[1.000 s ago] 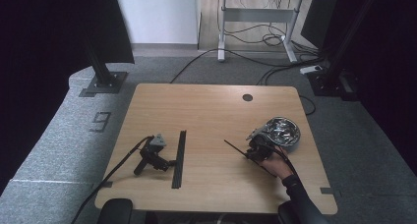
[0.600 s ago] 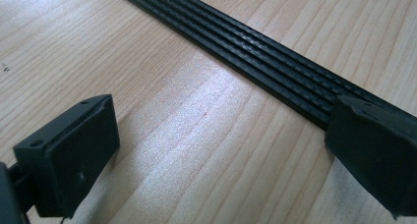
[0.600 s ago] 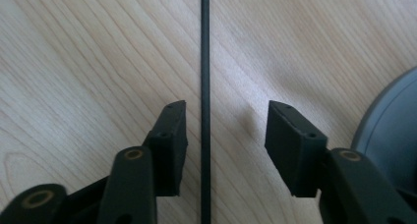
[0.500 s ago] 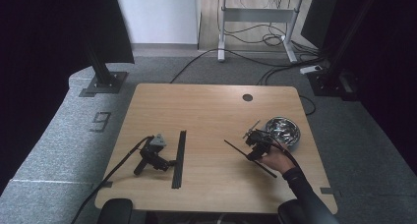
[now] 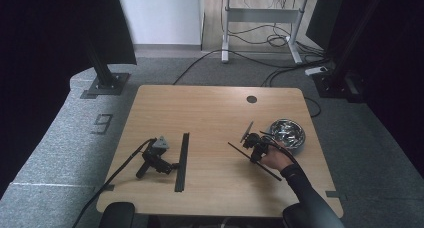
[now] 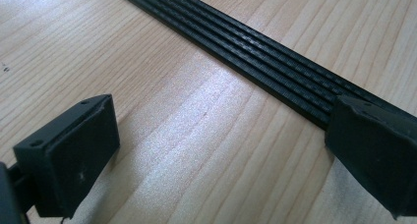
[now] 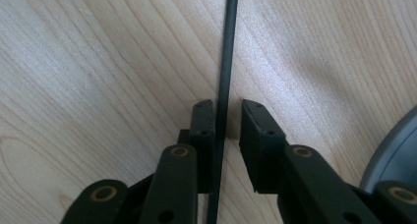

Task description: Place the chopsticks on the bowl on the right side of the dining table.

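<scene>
The thin black stick lay flat on the desk, on the right side, just beside the shiny metal bowl. Its long way ran slanted, from up-left to down-right in the high view. The right tool was right over it, held by the person's hand, so this was the hand nearer to the stick. In the right gripper view the stick ran straight up between the two jaws of the right tool. The jaws were only a little apart. One jaw looked to be touching the stick and the other had a small gap, so it may not have been pinched tight yet. The left tool lay on the desk with no hand on it, jaws spread wide and holding nothing. One jaw sat by the flat black strip, which lay long-ways toward the far edge.
</scene>
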`<action>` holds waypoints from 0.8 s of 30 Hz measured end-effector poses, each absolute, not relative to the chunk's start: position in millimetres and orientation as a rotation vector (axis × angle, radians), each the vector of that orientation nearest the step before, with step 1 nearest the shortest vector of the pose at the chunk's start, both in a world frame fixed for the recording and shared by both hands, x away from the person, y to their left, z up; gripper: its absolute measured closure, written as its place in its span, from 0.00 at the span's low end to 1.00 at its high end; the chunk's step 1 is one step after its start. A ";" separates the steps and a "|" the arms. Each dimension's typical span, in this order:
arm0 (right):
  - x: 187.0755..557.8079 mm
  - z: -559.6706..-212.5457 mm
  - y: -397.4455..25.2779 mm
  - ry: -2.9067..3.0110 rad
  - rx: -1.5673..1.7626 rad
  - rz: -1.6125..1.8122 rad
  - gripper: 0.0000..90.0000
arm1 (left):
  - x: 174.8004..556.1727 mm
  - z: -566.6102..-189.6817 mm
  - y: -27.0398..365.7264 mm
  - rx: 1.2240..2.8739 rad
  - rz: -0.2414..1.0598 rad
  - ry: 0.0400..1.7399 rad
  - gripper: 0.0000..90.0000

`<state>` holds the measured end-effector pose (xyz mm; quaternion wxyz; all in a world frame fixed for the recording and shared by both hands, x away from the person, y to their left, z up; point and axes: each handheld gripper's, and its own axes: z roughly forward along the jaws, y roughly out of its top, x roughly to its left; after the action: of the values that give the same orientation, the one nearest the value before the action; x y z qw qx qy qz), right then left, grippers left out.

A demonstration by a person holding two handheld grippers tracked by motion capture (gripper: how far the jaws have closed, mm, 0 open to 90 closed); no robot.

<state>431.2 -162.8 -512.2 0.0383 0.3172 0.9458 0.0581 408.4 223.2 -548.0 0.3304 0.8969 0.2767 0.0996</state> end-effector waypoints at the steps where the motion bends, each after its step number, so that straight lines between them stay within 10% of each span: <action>1: 431.8 -512.4 -162.5 2.905 0.977 0.179 0.87 | 408.4 -548.0 223.2 2.345 0.260 0.723 0.00; 24: 437.5 -512.3 -161.1 2.967 0.990 0.156 0.95 | 408.4 -548.0 223.2 2.345 0.260 0.724 0.00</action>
<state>437.5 -161.1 -512.3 0.0049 0.3162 0.9474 0.0497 408.4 223.2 -548.0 0.3303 0.8969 0.2768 0.0995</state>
